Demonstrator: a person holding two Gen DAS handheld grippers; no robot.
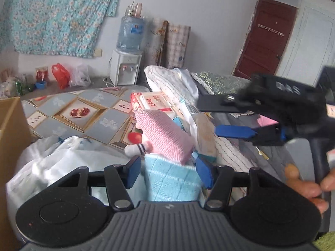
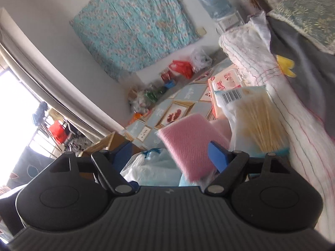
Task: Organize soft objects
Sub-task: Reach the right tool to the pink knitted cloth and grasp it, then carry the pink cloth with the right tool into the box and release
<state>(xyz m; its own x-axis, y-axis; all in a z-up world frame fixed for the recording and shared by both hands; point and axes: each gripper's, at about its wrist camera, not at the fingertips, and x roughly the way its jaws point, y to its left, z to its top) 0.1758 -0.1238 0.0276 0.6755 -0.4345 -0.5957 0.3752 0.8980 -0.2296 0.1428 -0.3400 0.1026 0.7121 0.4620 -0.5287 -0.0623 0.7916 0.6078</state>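
With the left gripper (image 1: 168, 172) jaws pinching the light-blue cloth (image 1: 171, 184) and the right gripper (image 2: 167, 156) jaws spread beside the pink knit (image 2: 188, 146), sorting is under way; next, likely grasp the knit.

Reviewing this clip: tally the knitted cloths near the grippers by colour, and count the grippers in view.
Pink knitted cloth: 1
Light blue knitted cloth: 1
Grippers: 2, left gripper and right gripper
Total: 4
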